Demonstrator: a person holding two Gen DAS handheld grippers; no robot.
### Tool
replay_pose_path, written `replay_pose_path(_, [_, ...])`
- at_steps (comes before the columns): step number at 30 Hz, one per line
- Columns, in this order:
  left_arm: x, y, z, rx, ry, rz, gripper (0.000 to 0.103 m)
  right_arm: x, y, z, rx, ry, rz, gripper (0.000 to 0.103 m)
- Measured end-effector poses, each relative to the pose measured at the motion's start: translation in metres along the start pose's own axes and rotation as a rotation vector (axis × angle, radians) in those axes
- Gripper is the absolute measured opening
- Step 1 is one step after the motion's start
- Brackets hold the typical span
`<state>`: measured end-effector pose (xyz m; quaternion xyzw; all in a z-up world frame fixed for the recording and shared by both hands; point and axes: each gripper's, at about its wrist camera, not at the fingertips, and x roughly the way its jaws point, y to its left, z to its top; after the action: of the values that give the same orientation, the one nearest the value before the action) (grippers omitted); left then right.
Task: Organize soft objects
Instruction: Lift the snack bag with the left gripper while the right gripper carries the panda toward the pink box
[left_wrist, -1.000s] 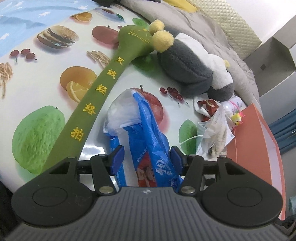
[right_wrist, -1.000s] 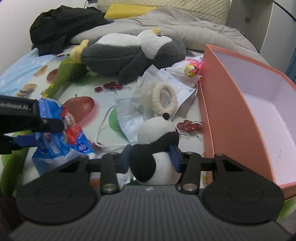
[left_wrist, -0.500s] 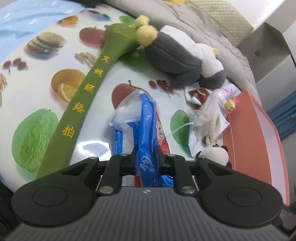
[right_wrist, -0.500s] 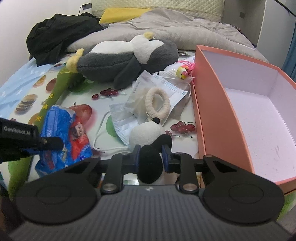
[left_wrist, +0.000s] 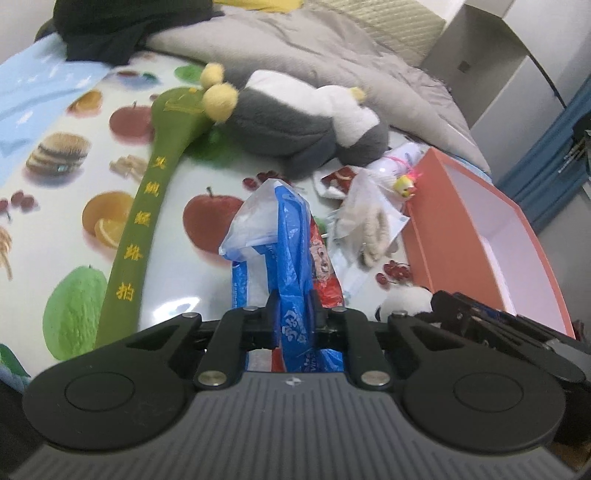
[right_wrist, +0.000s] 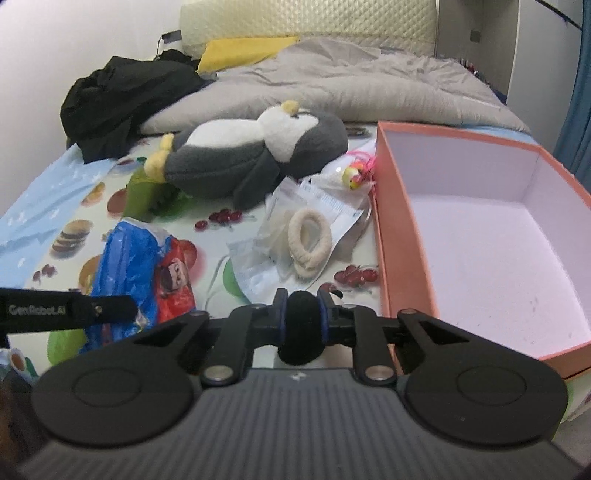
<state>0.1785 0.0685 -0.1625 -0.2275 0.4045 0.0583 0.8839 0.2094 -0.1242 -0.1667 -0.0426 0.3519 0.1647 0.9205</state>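
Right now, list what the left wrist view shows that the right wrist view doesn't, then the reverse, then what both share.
Left wrist only: the full green plush stick with its yellow lettering, and the left gripper shut on the blue plastic bag.

Right wrist only: the pink box with its whole bare floor, and the right gripper shut on the panda plush.

Both: the penguin plush, the cream ring in its clear packet, and the fruit-print cloth.

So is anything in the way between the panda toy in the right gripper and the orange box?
Nothing visible. The right gripper is shut on the panda toy, and the orange box stands open just to its right, its near wall the only thing to clear.
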Motion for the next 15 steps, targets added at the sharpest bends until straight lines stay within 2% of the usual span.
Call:
replay_pose_path(8, [-0.016,-0.016,0.004,0.04,-0.01,-0.022,0.016,-0.005,-0.009,0.008,0.035,0.016,0.037,0.02])
replay_pose_path(15, [-0.036,-0.042,0.031,0.123,-0.022,-0.072,0.016,-0.03,-0.019,0.038,0.056,-0.019,0.078,0.02])
